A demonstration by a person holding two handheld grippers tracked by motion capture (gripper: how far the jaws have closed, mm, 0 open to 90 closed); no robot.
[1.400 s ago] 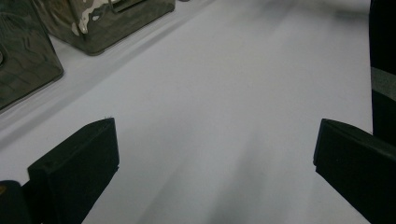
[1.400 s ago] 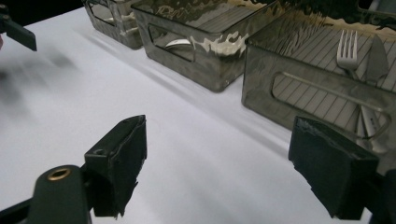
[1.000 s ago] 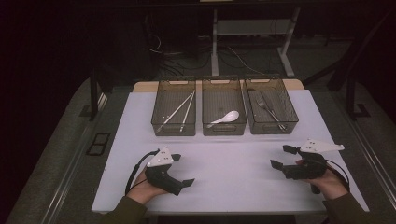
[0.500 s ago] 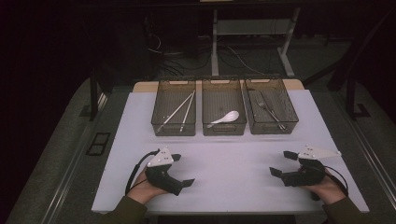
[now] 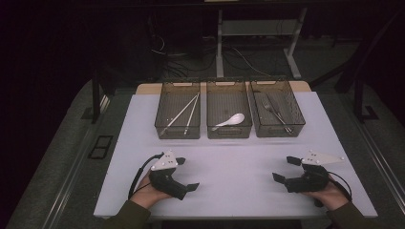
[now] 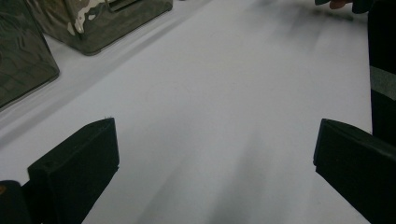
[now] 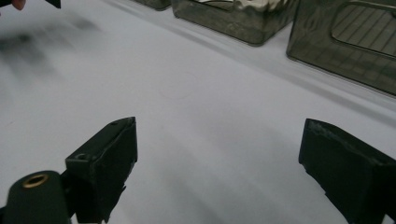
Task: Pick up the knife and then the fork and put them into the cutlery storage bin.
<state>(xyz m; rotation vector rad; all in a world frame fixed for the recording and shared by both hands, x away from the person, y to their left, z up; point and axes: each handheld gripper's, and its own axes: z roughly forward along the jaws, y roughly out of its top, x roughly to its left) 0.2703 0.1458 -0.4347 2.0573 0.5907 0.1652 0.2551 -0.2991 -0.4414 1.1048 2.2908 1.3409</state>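
- Two hand-held grippers low over the tabletop (image 5: 239,162): left hand-held gripper (image 5: 187,173) and right hand-held gripper (image 5: 286,170), each with jaws spread wide and nothing between them.
- Bare white surface between the black pads in both gripper views; no object touching either pad.
- Nearest things well ahead, in three dark bins along the far edge: chopsticks (image 5: 184,113) in the left bin (image 5: 165,131), white spoon (image 5: 230,121) in the middle bin (image 5: 229,133), metal fork and knife (image 5: 273,109) in the right bin (image 5: 299,125).
- Likely risk on any reach forward: open jaws clipping a bin's near wall and shoving it, since the walls stand higher than the cutlery lying flat inside.
- Likely trouble with the chopsticks: thin, crossed and leaning on the bin wall, so prone to roll or slip out of a pinch taken off-centre.
- Possible trouble with the spoon: smooth curved bowl, apt to twist away if squeezed there rather than at the handle.
- Fork and knife lying together, so a grab could catch both at once.
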